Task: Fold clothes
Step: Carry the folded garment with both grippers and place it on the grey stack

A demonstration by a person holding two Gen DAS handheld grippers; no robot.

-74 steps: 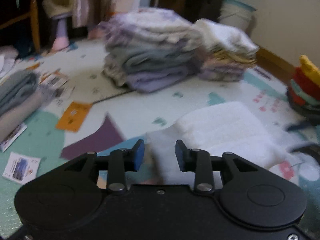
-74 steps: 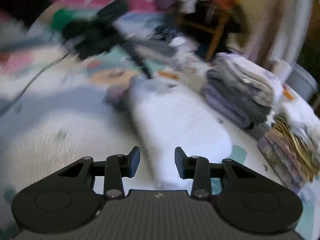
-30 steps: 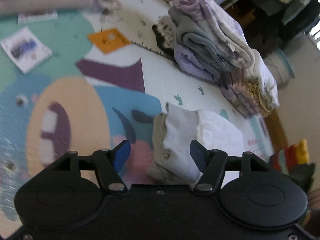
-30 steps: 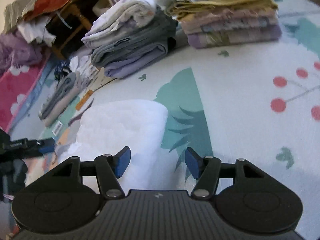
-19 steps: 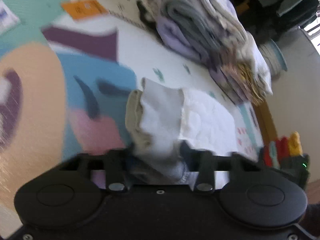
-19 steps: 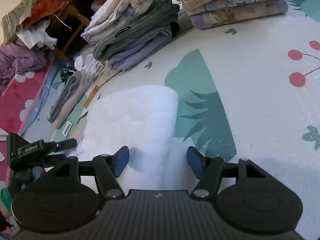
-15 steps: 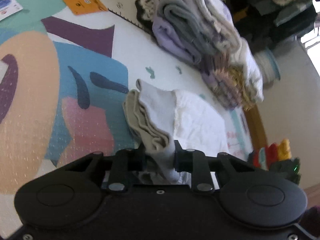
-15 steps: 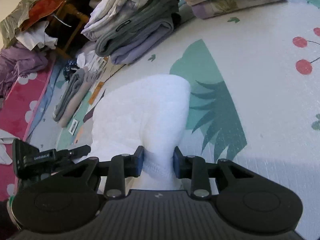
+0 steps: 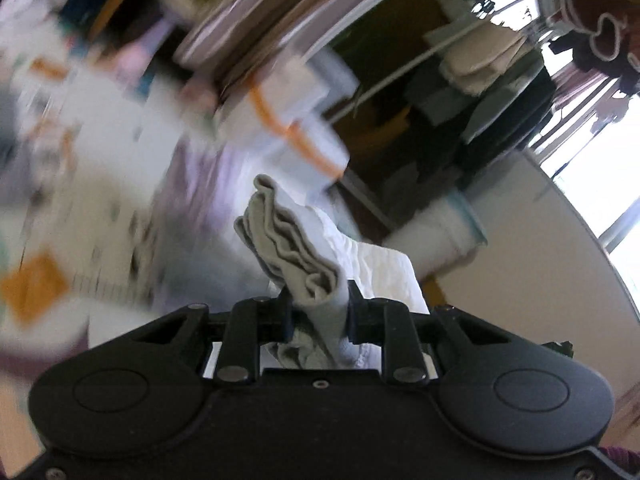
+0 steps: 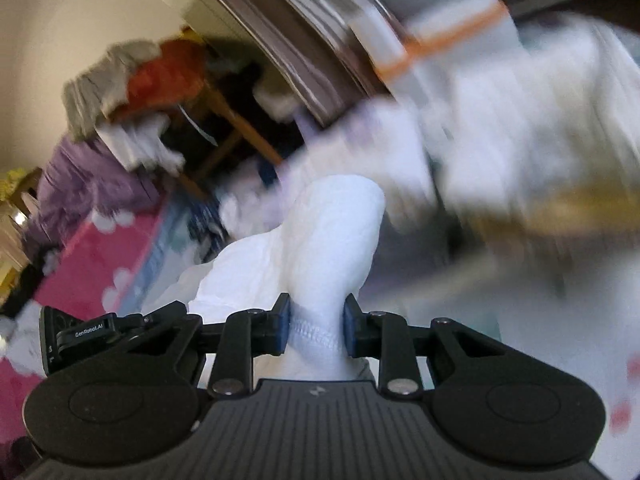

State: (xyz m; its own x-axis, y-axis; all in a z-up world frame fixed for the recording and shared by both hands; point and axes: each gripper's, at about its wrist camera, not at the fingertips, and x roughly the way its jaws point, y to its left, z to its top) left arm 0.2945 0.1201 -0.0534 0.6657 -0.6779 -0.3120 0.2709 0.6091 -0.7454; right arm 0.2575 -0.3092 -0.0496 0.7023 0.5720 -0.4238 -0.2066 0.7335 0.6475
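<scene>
Both grippers are clamped on the same folded white garment, one at each end, and it hangs between them. The left gripper pinches the layered end, where several grey-beige edges bunch together just ahead of its fingers; gripping there likely keeps all the layers from sliding apart. The right gripper bites the opposite end on a stitched white hem, so the bundle stays stretched between the two and keeps its folded shape. Beyond the garment everything is blurred, and both cameras tilt upward, so I cannot tell how far it hangs above the floor. A pile of clothes sits on a wooden chair behind the garment.
</scene>
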